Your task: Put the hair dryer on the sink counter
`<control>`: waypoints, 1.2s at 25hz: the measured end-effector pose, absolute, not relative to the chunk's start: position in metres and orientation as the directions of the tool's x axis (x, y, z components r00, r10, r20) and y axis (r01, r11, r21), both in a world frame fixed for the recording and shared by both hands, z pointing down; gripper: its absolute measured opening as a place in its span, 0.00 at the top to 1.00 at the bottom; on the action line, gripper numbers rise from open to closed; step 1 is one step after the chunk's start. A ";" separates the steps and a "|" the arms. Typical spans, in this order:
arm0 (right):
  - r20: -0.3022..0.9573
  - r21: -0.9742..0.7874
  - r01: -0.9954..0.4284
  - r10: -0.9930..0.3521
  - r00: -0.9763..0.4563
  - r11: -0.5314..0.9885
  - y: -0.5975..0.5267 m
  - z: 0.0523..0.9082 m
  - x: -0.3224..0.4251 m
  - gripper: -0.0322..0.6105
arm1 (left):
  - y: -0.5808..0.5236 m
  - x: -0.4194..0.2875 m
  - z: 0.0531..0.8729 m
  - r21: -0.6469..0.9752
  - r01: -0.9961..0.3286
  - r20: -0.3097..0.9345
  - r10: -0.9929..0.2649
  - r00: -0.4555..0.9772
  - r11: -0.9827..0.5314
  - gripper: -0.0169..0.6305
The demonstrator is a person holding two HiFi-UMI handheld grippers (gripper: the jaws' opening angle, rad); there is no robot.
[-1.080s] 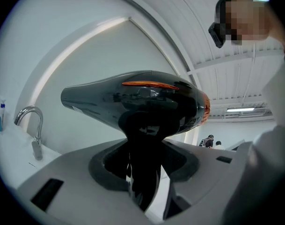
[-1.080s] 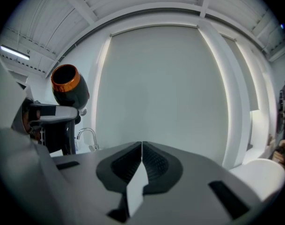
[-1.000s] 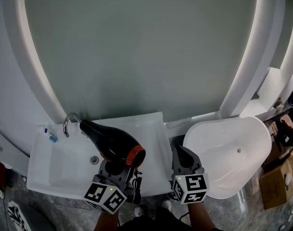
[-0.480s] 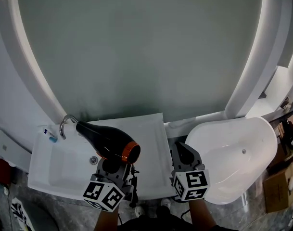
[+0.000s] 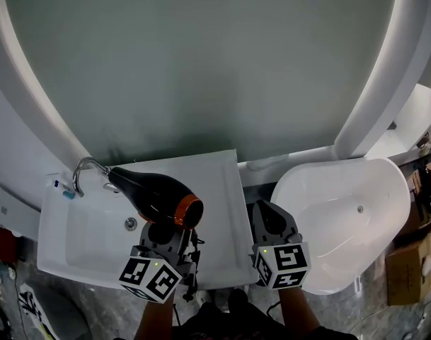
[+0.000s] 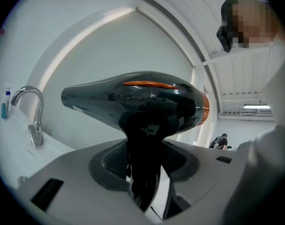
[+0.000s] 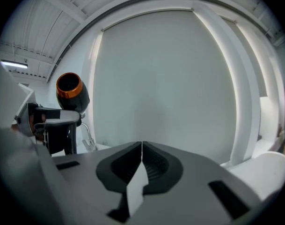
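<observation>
White sink counter [image 5: 216, 190]; left tongs [image 5: 170, 234] grip black hair dryer [image 5: 153, 197]; barrel label [image 6: 77, 109] unreadable.

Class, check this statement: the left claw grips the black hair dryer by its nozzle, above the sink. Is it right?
No. The left claw grips the black hair dryer by its handle, not its nozzle, above the sink. The left gripper view shows the handle between the jaws.

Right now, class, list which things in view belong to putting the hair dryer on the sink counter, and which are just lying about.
Job: hair dryer, left tool clamped on its handle, sink counter.
Lying about: faucet, bathtub, cardboard box, right tool, shut and empty.
</observation>
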State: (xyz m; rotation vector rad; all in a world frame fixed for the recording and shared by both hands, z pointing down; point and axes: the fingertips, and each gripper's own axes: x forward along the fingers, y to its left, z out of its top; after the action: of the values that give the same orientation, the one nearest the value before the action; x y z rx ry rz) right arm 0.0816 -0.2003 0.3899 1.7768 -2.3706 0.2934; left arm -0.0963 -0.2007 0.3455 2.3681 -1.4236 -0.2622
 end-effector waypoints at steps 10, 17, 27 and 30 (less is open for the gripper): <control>0.314 -0.093 -0.956 -0.903 -0.293 0.278 -0.220 0.429 0.090 0.92 | -0.230 -0.084 0.387 0.432 -0.822 0.105 -0.885 0.454 -0.371 0.69; 0.359 -0.099 -0.956 -0.887 -0.292 0.275 -0.239 0.451 0.097 0.92 | -0.255 -0.078 0.422 0.465 -0.828 0.179 -0.883 0.434 -0.313 0.69; 0.405 -0.130 -0.950 -0.859 -0.314 0.285 -0.261 0.481 0.092 0.92 | -0.292 -0.076 0.472 0.490 -0.836 0.266 -0.870 0.414 -0.248 0.69; 0.412 -0.134 -0.952 -0.858 -0.308 0.277 -0.265 0.486 0.097 0.92 | -0.297 -0.074 0.483 0.494 -0.836 0.283 -0.865 0.414 -0.238 0.69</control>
State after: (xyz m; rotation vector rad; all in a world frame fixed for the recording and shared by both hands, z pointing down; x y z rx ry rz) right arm 0.0972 -0.2651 0.4865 1.6668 -2.2901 0.5220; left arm -0.0735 -0.2973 0.4825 2.0906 -1.4372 -0.0652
